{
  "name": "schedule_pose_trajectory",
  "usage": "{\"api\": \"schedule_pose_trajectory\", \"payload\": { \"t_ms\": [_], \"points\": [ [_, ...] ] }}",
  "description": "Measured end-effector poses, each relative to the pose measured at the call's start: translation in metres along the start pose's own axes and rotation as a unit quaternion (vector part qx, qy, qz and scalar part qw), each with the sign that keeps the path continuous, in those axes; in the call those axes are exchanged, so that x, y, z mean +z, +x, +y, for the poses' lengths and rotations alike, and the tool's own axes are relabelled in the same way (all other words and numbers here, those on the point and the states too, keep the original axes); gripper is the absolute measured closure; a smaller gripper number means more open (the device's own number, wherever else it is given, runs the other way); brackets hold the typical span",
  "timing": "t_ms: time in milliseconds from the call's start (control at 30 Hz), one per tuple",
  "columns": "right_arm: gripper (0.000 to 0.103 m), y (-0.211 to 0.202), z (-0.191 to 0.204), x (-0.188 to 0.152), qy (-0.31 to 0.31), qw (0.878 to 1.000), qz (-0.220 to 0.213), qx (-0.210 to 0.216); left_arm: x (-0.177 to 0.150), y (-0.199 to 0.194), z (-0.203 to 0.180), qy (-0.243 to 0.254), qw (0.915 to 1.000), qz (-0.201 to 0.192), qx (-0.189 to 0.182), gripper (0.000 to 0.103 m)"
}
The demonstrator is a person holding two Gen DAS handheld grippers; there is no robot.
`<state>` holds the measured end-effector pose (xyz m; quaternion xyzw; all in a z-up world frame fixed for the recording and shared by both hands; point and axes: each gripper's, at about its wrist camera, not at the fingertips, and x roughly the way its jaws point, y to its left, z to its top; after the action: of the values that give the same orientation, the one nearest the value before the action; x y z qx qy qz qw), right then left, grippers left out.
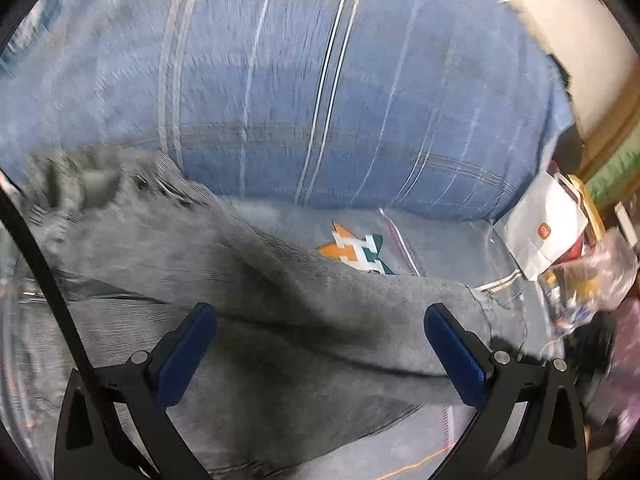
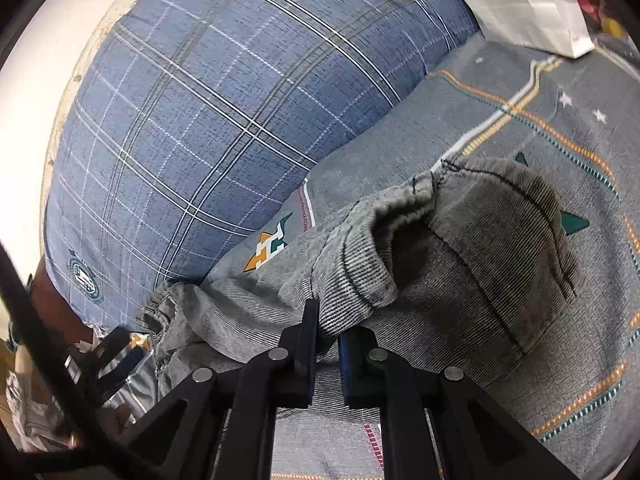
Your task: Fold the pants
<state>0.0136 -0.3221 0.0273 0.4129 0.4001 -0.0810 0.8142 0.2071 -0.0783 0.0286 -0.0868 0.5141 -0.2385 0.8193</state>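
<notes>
Grey corduroy pants (image 1: pixel 280 312) lie on a grey patterned bedsheet (image 1: pixel 432 240). In the left wrist view my left gripper (image 1: pixel 320 312) is open, its blue pads (image 1: pixel 188 352) spread wide just above a pants leg that runs across beneath them. In the right wrist view the pants (image 2: pixel 460 264) are bunched, with the elastic waistband folded over. My right gripper (image 2: pixel 328 320) is shut on a fold of the pants near the waistband. The left gripper also shows at the lower left of the right wrist view (image 2: pixel 116 356), near the leg cuff.
A large blue plaid pillow (image 1: pixel 320 92) (image 2: pixel 224 120) lies behind the pants. A white paper bag with an orange logo (image 1: pixel 540 232) (image 2: pixel 528 0) and a clear plastic bag of items (image 1: pixel 584 280) sit at the bed's right edge.
</notes>
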Motion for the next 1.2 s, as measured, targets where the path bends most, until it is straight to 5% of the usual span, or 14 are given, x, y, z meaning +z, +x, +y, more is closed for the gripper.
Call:
{"api": "schedule_pose_trajectory", "payload": {
  "t_ms": [200,267,400,500,700,833,967,1033,1133,1200],
  "points": [
    [0.093,0.015,-0.017,-0.004,0.041,0.998,0.035,0.012,0.027,0.046,0.017,-0.076,0.9962,0.04,0.018,0.008],
    [0.093,0.016,-0.018,-0.001,0.049,0.998,0.04,0.015,0.028,0.061,0.017,-0.079,0.9943,0.063,0.036,0.023],
    [0.093,0.011,-0.02,0.005,0.056,0.998,0.033,0.019,0.029,0.083,0.021,-0.11,0.9876,0.091,0.065,0.083],
    [0.093,0.012,-0.024,0.013,0.065,0.997,0.031,0.031,0.032,0.072,0.029,-0.143,0.9862,0.065,0.051,0.092],
    [0.094,-0.004,-0.015,0.029,0.039,0.996,0.0,0.077,0.029,-0.009,0.016,-0.156,0.987,-0.039,-0.001,0.094],
    [0.094,-0.032,-0.004,0.034,-0.004,0.995,-0.009,0.099,-0.008,-0.07,0.0,-0.149,0.9847,-0.082,-0.038,0.094],
    [0.093,-0.046,-0.003,0.03,-0.077,0.994,0.038,0.064,-0.065,-0.081,-0.011,-0.126,0.9885,-0.079,-0.029,0.094],
    [0.091,-0.031,-0.01,0.022,-0.105,0.991,0.081,0.023,-0.088,-0.058,-0.007,-0.105,0.9937,-0.037,-0.006,0.094],
    [0.09,0.002,-0.03,0.021,-0.072,0.987,0.143,-0.019,-0.111,-0.027,0.011,-0.146,0.9889,0.021,-0.013,0.094],
    [0.084,-0.007,-0.034,0.029,-0.051,0.991,0.122,0.006,-0.119,-0.021,0.018,-0.169,0.9846,0.032,-0.032,0.094]
  ]
}}
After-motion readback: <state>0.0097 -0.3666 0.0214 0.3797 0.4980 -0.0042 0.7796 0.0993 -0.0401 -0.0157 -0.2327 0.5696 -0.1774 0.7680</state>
